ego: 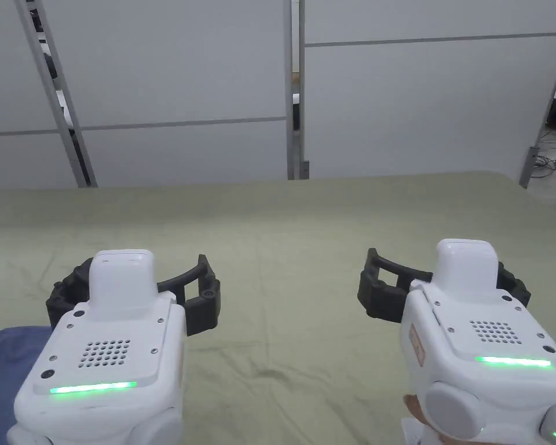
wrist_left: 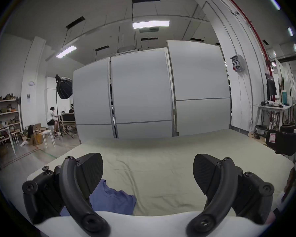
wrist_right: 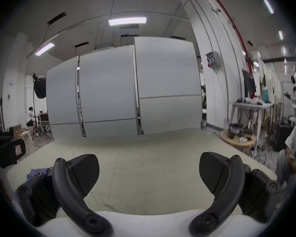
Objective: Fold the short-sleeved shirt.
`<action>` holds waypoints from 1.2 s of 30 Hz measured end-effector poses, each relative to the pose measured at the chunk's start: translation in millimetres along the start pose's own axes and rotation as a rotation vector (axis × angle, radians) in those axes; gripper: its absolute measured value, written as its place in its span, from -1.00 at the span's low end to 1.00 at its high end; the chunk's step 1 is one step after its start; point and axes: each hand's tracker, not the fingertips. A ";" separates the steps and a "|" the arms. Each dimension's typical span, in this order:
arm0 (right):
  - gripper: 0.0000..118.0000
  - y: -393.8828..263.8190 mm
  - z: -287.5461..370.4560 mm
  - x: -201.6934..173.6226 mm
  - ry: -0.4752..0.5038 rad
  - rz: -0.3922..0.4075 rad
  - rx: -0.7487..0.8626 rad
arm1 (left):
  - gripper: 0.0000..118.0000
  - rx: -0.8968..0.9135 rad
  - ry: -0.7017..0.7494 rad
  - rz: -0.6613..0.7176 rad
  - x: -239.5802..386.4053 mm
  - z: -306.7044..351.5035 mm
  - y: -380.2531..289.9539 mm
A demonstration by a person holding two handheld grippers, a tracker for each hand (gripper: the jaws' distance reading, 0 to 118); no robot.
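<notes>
A blue shirt point(ego: 7, 362) lies bunched at the near left of the olive-covered table point(ego: 294, 232). In the left gripper view the blue shirt point(wrist_left: 113, 201) sits low, just right of the left jaw and below the gripper. My left gripper point(wrist_left: 148, 172) is open, jaws wide apart with nothing between them; in the head view the left gripper point(ego: 133, 290) hovers over the table's near left. My right gripper point(wrist_right: 149, 172) is open too and holds nothing. It hovers at the near right, right gripper point(ego: 442, 284). A bit of the blue shirt point(wrist_right: 36, 171) peeks out behind its left jaw.
Grey partition panels point(ego: 184, 87) stand behind the table's far edge. The table cloth point(wrist_right: 143, 148) is bare and lightly creased ahead of both grippers. A person point(wrist_right: 294, 146) sits at the right, beyond the table; other people sit far off at the left.
</notes>
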 end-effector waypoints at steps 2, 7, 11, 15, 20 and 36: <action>0.97 7.0 3.8 -3.7 0.002 0.005 0.032 | 0.80 0.012 0.005 -0.014 -1.1 1.0 4.0; 0.06 7.4 7.3 -15.8 -0.108 0.100 0.047 | 0.74 0.017 0.062 -0.059 3.7 4.8 5.7; -0.78 2.4 4.2 -14.8 -0.115 0.136 0.031 | -0.61 0.032 0.054 -0.034 4.8 5.5 -1.6; -0.99 -1.3 4.6 -9.8 -0.107 0.088 0.024 | -0.94 0.017 0.041 -0.029 -2.7 5.6 -1.1; -1.00 2.1 2.7 -6.9 -0.087 0.083 0.017 | -0.94 0.006 0.041 -0.015 -0.9 0.5 -0.7; -1.00 5.7 -1.6 -139.2 0.388 0.098 -0.024 | -0.94 0.007 0.422 0.063 -132.5 75.8 13.6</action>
